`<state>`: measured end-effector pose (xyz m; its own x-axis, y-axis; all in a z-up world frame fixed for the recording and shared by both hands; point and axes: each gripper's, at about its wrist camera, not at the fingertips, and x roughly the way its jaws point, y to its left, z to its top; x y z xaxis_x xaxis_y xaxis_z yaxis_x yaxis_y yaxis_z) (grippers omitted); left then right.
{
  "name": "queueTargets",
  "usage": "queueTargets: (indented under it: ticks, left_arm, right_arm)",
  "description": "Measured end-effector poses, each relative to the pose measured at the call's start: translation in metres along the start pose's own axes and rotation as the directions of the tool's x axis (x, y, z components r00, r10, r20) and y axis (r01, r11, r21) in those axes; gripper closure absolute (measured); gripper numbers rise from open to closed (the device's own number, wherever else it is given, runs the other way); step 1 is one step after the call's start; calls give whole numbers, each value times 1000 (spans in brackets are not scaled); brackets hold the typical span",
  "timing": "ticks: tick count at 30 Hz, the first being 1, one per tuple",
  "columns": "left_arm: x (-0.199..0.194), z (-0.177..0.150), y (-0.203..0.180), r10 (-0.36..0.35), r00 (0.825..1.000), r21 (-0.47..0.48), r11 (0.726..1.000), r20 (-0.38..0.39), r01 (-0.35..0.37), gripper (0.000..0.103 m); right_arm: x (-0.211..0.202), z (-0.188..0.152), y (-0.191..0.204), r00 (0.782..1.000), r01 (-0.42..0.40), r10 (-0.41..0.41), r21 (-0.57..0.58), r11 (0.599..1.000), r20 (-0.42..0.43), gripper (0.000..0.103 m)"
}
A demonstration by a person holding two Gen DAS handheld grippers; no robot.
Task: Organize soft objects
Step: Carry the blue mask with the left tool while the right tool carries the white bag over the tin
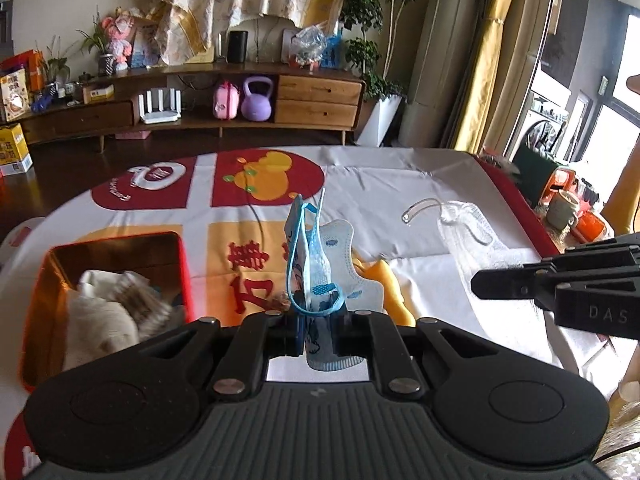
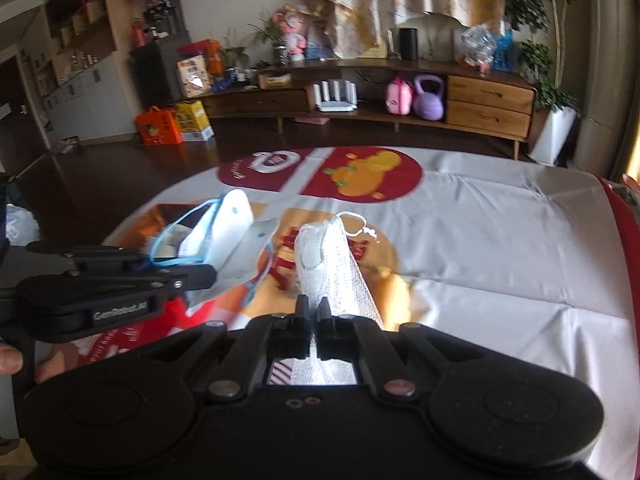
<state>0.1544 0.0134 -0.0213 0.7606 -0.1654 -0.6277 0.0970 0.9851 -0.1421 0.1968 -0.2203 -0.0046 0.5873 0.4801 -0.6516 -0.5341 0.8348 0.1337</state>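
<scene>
My left gripper (image 1: 318, 320) is shut on a white and blue face mask (image 1: 326, 256), which stands up from the jaws with its blue ear loops hanging. My right gripper (image 2: 314, 312) is shut on a white mesh bag (image 2: 336, 256) with a drawstring at its top. Both are held above the table's printed cloth (image 1: 400, 176). From the left wrist view, the right gripper (image 1: 476, 282) comes in from the right with the mesh bag (image 1: 468, 232). From the right wrist view, the left gripper (image 2: 208, 276) carries the mask (image 2: 234, 228) at the left.
An open red tin box (image 1: 182, 276) with folded cloths inside sits on the table's left, and shows behind the mask as the box (image 2: 156, 216). A mug (image 1: 562, 206) stands past the table's right edge. A hand's fingers (image 2: 10, 360) show at the far left. A wooden cabinet (image 1: 320, 100) lines the far wall.
</scene>
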Motion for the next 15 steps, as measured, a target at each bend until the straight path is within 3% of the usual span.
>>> queueTargets:
  ticks: [15]
  left_arm:
    - [-59,4,68,93,994,-87,992,54,-88,91]
  right_arm:
    - [10,22,76,994,-103,105,-81,991,22,101]
